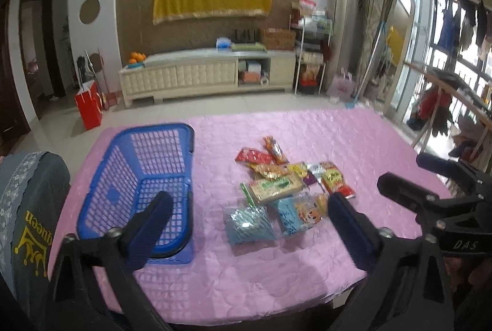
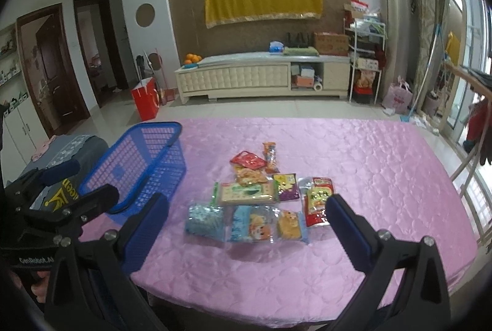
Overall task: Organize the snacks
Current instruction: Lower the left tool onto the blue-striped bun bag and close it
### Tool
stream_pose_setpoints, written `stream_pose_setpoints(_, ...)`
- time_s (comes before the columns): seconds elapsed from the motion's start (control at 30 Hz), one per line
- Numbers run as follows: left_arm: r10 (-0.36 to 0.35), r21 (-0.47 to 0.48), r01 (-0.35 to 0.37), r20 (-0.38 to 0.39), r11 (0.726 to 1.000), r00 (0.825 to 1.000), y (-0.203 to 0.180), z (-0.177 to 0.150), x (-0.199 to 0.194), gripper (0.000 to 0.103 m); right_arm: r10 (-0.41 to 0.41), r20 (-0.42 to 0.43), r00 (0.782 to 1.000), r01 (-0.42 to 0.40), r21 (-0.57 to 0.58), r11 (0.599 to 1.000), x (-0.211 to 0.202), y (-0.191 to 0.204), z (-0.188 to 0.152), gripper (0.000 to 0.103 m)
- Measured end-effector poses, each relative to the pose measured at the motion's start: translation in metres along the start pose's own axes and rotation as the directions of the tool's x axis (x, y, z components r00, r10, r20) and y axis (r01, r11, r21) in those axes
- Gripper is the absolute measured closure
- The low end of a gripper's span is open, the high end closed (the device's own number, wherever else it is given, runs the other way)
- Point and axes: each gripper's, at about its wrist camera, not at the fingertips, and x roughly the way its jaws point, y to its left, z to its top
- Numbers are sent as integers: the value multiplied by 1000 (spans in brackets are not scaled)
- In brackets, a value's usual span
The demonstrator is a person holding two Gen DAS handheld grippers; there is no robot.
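Tongs first: the left tongs (image 1: 246, 214) are wide apart and hold nothing. The right tongs (image 2: 246, 212) are wide apart too, with nothing between them. Both hang over the near edge of the pink table (image 1: 353, 140) and tilt down at it. The snacks (image 1: 286, 186) lie in a loose pile straight ahead of both, in the middle of the table. The blue basket (image 1: 144, 171) sits to the left of the pile, its long side running away from us. I think the left tongs are nearer the basket. Some packets lie on top of others, so I cannot count them, and their words are too blurry to read.
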Motion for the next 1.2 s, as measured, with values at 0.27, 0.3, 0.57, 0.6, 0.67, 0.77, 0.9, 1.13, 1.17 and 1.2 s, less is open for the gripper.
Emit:
stream_pose_setpoints(0.27, -70, 20, 73, -140, 997, 988, -21, 4, 65, 23, -19, -104, 994, 23, 35, 999, 47, -37, 1, 17)
stream_pose_setpoints(0.3, -72, 26, 77, -160, 997, 984, -24, 4, 73, 24, -21, -120, 993, 26, 42, 999, 54, -42, -1, 17)
stream_pose_setpoints(0.57, -61, -8, 61, -329, 998, 942, -30, -8, 138, 28, -14, -240, 971, 33, 77, 996, 102, -67, -24, 17)
stream_pose_setpoints(0.6, -58, -12, 57, -342, 998, 938, -30, -10, 143, 30, -12, -254, 967, 34, 82, 996, 108, -68, -27, 17)
stream_pose_setpoints(0.67, -52, -10, 51, -362, 999, 931, -29, -14, 154, 30, -4, -279, 960, 33, 100, 994, 118, -72, -33, 17)
stream_pose_setpoints(0.77, -23, 4, 27, -401, 1000, 916, -25, -21, 175, 30, -3, -308, 951, 38, 110, 993, 133, -76, -39, 17)
stream_pose_setpoints(0.9, 5, -8, -10, -452, 1000, 892, -13, -32, 199, 32, 3, -336, 942, 38, 116, 993, 148, -78, -46, 17)
stream_pose_setpoints(1.13, 52, 33, -41, -468, 999, 882, -5, -37, 223, 32, 11, -352, 936, 35, 126, 991, 163, -81, -51, 17)
stream_pose_setpoints(1.17, 59, 41, -45, -467, 998, 882, -5, -36, 225, 32, 11, -353, 935, 35, 126, 991, 164, -81, -52, 17)
stream_pose_setpoints(1.2, 68, 48, -51, -466, 998, 882, -5, -35, 229, 32, 11, -355, 935, 36, 126, 991, 165, -81, -52, 17)
